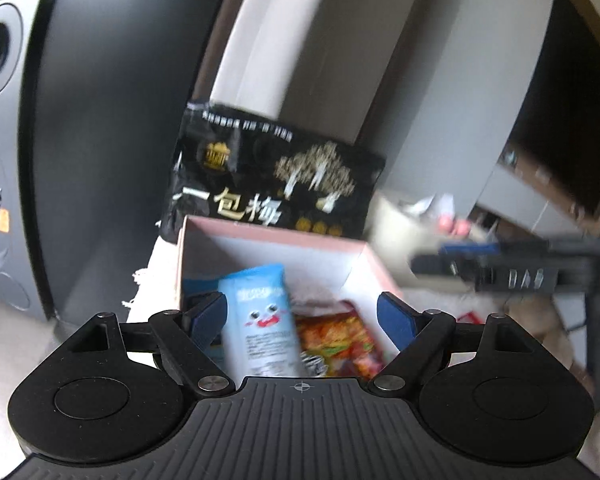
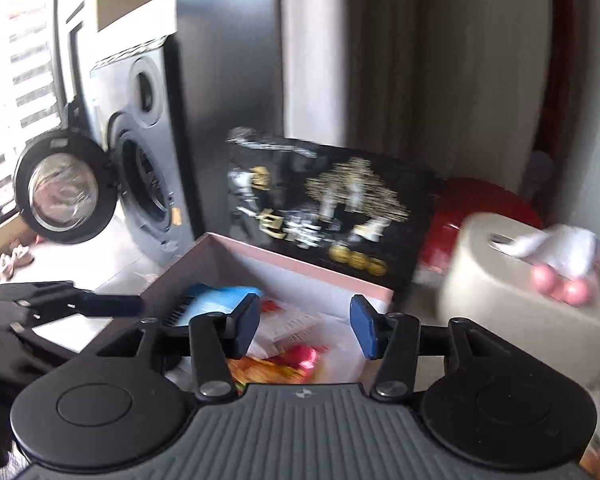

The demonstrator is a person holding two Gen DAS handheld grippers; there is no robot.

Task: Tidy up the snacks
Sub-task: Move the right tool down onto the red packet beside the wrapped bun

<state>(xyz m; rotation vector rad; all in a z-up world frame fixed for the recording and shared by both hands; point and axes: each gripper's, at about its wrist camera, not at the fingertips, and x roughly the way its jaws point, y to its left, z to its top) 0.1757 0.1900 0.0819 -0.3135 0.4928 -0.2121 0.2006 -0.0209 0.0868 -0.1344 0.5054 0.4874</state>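
Ribbed black housing fills the foot of both wrist views, and beyond it the left gripper (image 1: 304, 316) hangs over an open pink box (image 1: 276, 236), its jaws spread wide with nothing pressed between the blue pads. Inside the box, at 12 o'clock from that gripper, a light-blue snack packet (image 1: 260, 312) leans upright beside an orange-red snack bag (image 1: 336, 336) at 1 o'clock. A large black bag with gold lettering (image 1: 276, 184) stands behind the box's far wall, still outside it. The right gripper (image 2: 304, 326), jaws part open and empty, hovers over the same box; a beige tissue box (image 2: 512, 300) sits at 2 o'clock and a washing machine (image 2: 140, 168) with its door open at 10 o'clock. Judging by the layout, the packing step is under way with smaller snacks already boxed. The next move likely calls for reaching past the far wall to the black bag, a wide, soft target needing a firm pinch on an edge.
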